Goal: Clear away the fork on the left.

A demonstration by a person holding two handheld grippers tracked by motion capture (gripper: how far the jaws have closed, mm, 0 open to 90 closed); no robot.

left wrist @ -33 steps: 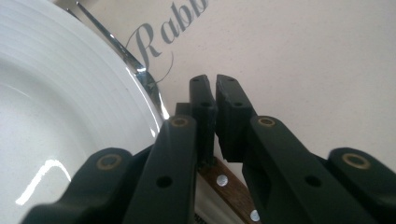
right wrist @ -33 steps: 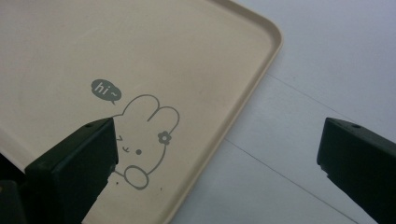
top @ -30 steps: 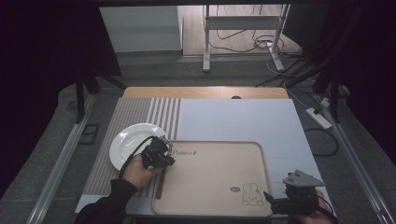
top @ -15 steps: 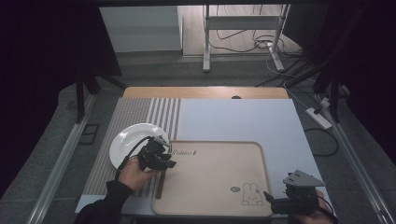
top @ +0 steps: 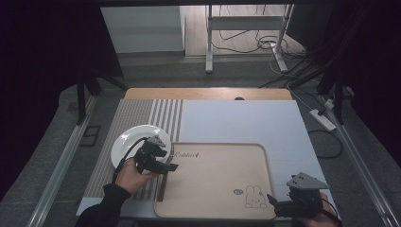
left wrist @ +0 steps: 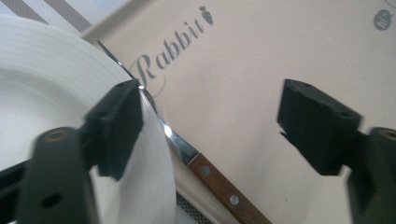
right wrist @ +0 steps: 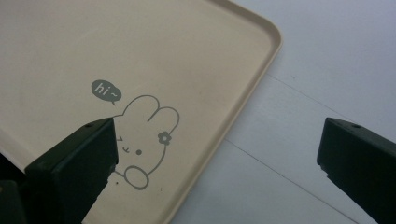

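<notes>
Knife [left wrist: 212, 175] with wooden handle lying along tray's [top: 213, 208] left edge, blade tucked under white plate [top: 124, 142]. Left gripper [top: 165, 165] jaws spread wide above it. Right gripper [top: 279, 203] likewise spread, at tray's near right corner.

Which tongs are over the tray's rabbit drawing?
The right tongs, open at the tray's rabbit drawing; the left tongs sit by the plate.

The left gripper [top: 166, 161] has crept slightly off the plate [top: 124, 142] toward the tray [top: 213, 189]. Its jaws are spread over the knife [left wrist: 219, 186]. The left hand [top: 130, 175] shifted with it.
</notes>
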